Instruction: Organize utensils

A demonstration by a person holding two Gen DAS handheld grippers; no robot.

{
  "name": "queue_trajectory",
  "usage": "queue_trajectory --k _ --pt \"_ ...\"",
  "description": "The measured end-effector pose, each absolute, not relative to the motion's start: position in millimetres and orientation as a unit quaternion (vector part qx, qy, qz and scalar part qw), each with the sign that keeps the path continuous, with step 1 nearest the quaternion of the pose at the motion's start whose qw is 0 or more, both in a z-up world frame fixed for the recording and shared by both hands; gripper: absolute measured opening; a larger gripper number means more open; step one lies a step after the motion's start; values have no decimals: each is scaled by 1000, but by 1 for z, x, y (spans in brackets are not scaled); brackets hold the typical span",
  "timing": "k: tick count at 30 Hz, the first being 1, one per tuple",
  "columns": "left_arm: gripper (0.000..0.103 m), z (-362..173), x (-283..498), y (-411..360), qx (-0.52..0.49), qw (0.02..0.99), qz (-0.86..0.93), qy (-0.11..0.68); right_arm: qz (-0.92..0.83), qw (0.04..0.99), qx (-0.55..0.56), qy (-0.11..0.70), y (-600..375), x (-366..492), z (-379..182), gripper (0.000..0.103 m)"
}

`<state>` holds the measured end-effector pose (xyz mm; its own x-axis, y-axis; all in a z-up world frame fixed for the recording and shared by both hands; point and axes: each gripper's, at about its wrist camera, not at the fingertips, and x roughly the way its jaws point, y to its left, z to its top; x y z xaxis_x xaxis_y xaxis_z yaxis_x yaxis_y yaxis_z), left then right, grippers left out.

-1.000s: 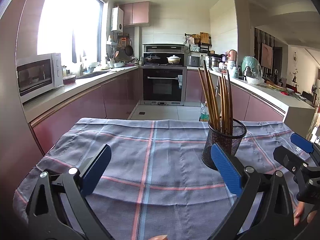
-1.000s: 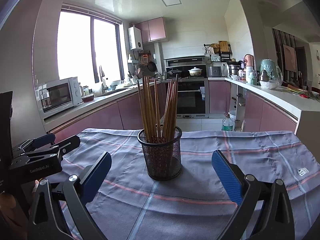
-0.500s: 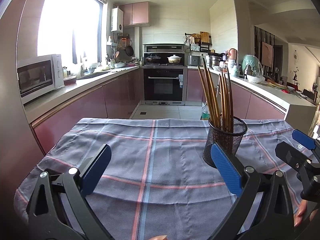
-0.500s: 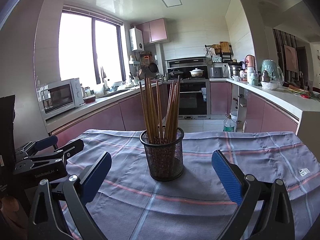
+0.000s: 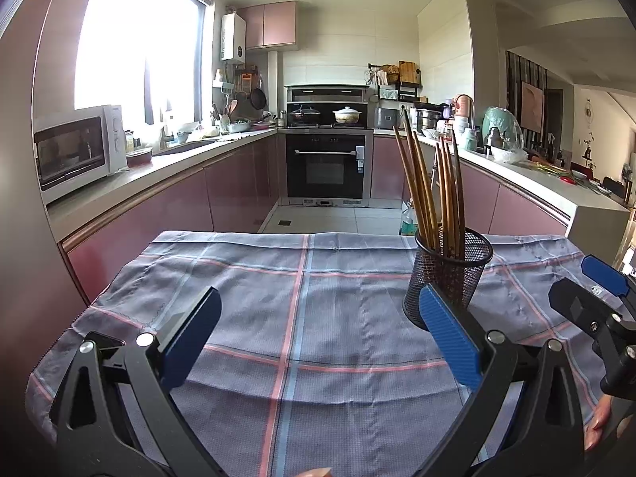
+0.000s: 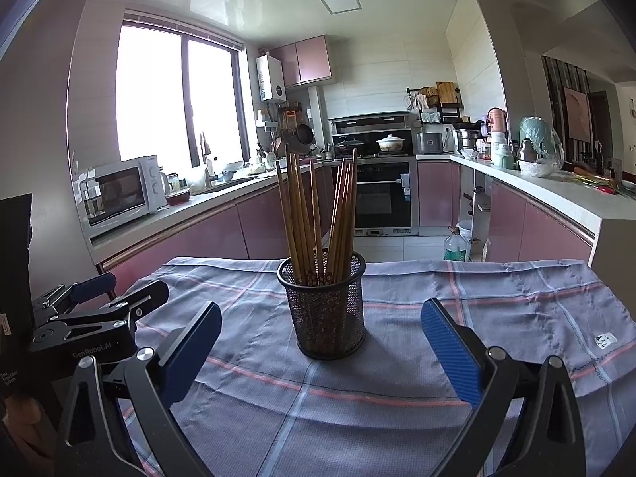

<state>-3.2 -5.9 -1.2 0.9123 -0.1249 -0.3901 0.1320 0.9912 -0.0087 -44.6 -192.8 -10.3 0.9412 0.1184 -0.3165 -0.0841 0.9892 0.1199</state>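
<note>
Chopsticks [image 6: 318,218] are standing in mesh holder [image 6: 324,310] mid-worktop [image 6: 497,318]. Right hand-held gripper [image 6: 320,351] and left hand-held gripper [image 5: 318,336] are both spread, holding nothing. Judgement: approach straight, avoid tipping holder.

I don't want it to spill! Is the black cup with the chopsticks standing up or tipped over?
Standing up. The black mesh cup sits flat on the checked cloth, rim on top, and the chopsticks poke upward.

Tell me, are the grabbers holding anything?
No. The left gripper and right gripper are both open and empty; the chopsticks stand in the mesh cup.
</note>
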Motion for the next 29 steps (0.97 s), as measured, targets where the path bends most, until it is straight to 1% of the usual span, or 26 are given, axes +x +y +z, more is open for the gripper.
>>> queue_trajectory --k 13,20,29 --pt "98 -2 -4 -8 12 978 -62 197 52 983 56 166 -195 -44 -12 97" --pt "98 -2 -5 -9 19 981 -59 182 54 982 56 172 -194 -43 -13 97" --pt "98 -23 17 -6 -1 967 -64 245 52 978 57 194 -197 -35 -17 97"
